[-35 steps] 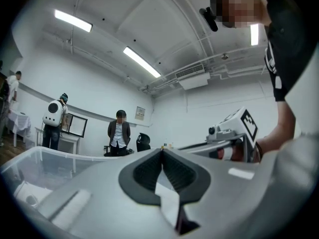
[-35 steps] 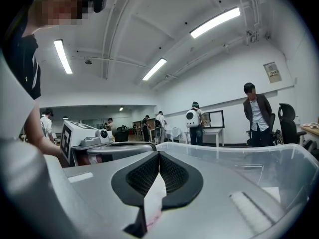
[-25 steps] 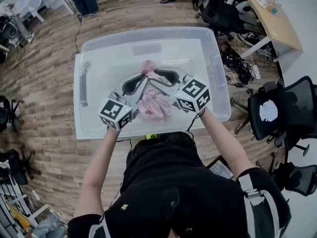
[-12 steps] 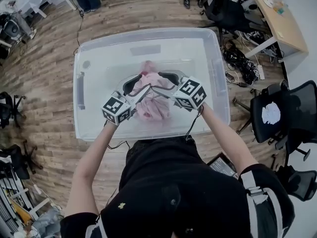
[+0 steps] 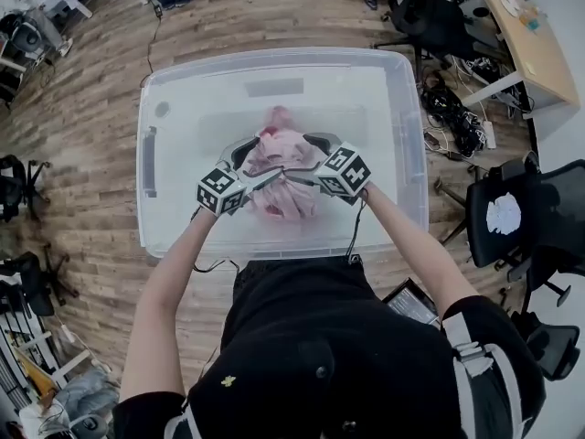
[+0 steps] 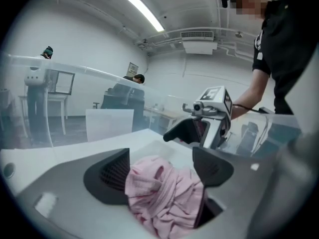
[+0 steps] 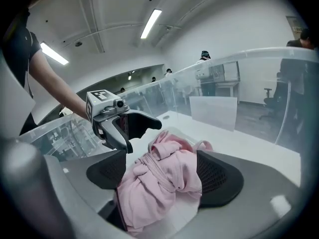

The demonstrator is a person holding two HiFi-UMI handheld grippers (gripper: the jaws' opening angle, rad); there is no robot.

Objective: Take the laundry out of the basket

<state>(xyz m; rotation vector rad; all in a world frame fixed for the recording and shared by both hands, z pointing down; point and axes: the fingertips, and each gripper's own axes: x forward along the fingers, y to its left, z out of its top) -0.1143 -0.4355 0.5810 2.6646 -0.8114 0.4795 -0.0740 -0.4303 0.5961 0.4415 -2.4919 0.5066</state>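
Observation:
A crumpled pink garment (image 5: 285, 170) lies in the middle of a large clear plastic bin (image 5: 274, 56). Both grippers reach down into the bin from the near side and flank the garment. My left gripper (image 5: 256, 161) has just been opening its jaws; the pink cloth (image 6: 164, 198) bulges between its wide-apart pads. My right gripper (image 5: 306, 160) has also just been opening, and the cloth (image 7: 159, 183) sits loosely between its pads. The left gripper view has the right gripper (image 6: 204, 123) facing it across the garment. The right gripper view shows the left gripper (image 7: 117, 121) the same way.
The bin stands on a wooden floor (image 5: 82, 154). Black office chairs (image 5: 512, 213) and a tangle of cables (image 5: 452, 117) lie to the right, with a desk (image 5: 521, 35) at the top right. More chairs (image 5: 18, 181) stand at the left.
Both grippers have sunk lower into the bin with the pink garment, and their jaws have spread from nearly shut on the cloth to wide apart.

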